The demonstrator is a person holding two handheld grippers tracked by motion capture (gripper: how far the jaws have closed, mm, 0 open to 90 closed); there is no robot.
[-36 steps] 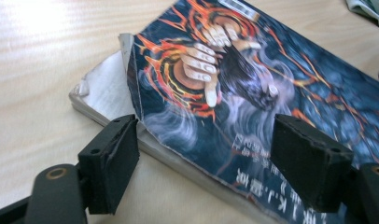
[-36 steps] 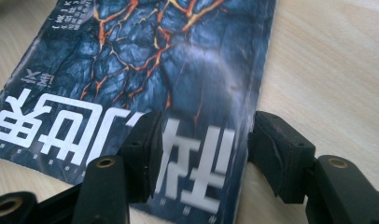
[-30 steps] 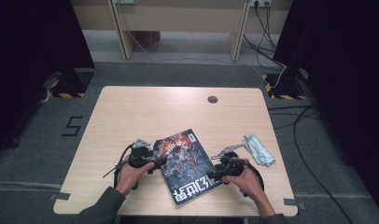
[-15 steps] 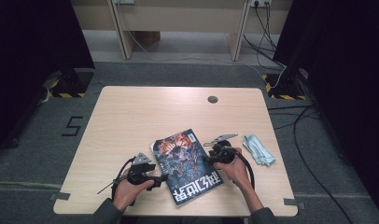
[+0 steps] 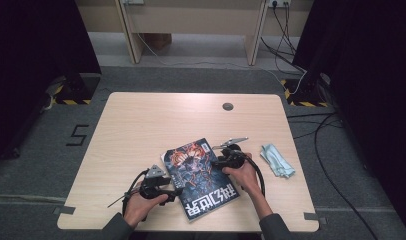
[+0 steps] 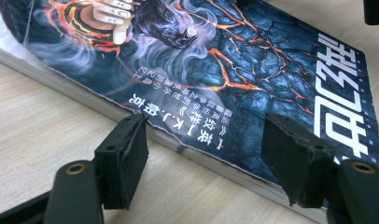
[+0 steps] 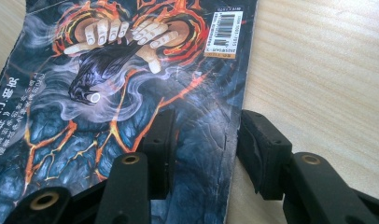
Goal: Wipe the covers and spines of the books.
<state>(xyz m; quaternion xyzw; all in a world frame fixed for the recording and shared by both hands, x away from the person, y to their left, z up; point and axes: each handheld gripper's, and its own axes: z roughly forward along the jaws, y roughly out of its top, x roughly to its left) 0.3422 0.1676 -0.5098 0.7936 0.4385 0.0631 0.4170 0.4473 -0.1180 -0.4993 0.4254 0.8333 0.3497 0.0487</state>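
Observation:
A book (image 5: 201,175) with a dark blue and orange cover lies flat on the wooden table (image 5: 166,120), tilted to the table's edges. My left gripper (image 5: 176,192) is at its left edge. In the left gripper view the left gripper (image 6: 204,140) has one pad at the worn page edge and the other over the book's cover (image 6: 234,60); its jaws have just been closing and press on nothing. My right gripper (image 5: 217,162) is at the right edge. In the right gripper view the right gripper (image 7: 207,126) straddles the spine of the book (image 7: 108,93), narrowed but not gripping.
A pale green folded cloth (image 5: 277,160) lies right of the book, close to my right hand. A round cable hole (image 5: 227,106) sits near the table's far edge. Black cables trail over the floor at the right.
My left hand has drawn back toward the table's near edge along the book's left side. My right hand has moved farther away along the book's right side. The book has stayed put.

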